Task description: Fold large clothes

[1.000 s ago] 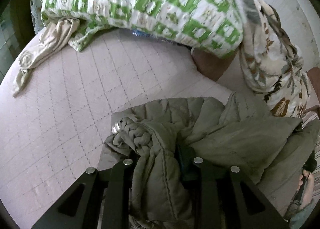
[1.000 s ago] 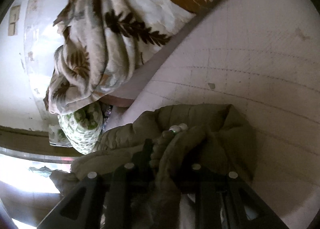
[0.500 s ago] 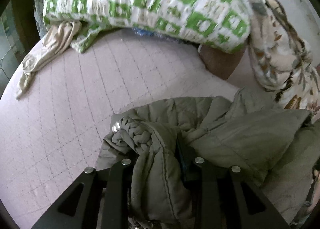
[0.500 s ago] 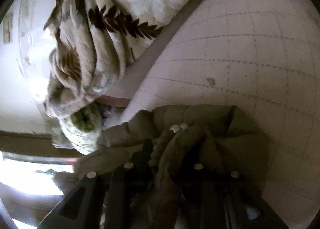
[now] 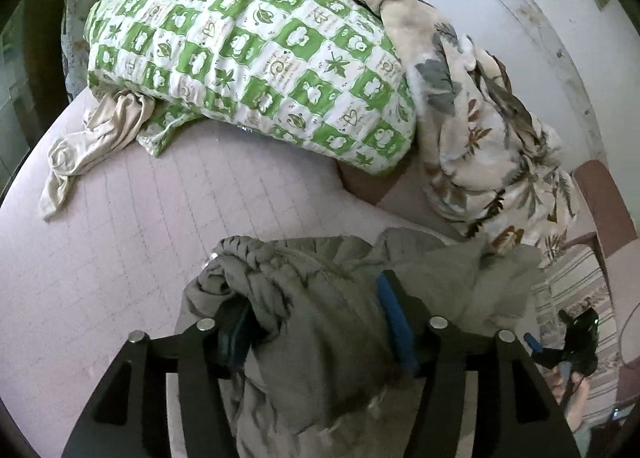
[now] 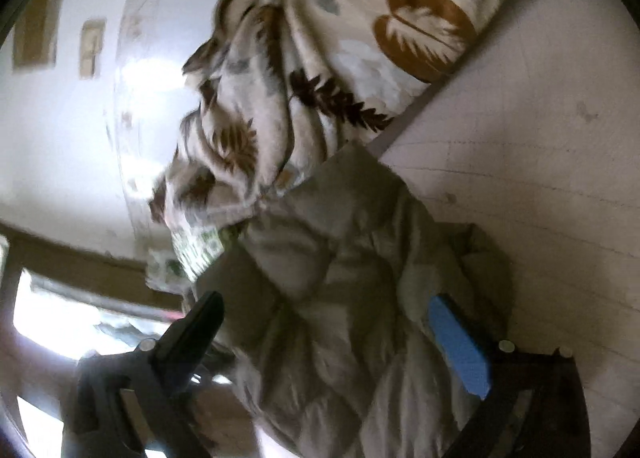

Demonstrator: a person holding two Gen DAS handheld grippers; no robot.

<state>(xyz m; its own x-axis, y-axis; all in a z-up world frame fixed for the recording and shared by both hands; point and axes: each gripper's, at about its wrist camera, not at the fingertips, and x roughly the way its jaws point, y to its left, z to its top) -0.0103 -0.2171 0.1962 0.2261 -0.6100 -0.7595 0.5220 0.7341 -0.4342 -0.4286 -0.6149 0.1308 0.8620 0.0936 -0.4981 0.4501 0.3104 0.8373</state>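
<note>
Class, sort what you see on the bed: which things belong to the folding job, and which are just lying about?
Job: grey padded jacket, left gripper, right gripper.
Lying about: green checked quilt, leaf-print blanket, beige cloth.

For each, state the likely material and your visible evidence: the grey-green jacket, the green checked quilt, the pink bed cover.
Jacket: probably padded synthetic, matte; puffy stitched panels, ribbed knit cuff.
Quilt: likely printed cotton; soft crinkled surface.
Bed cover: quilted fabric, matte; stitched grid lines.
</note>
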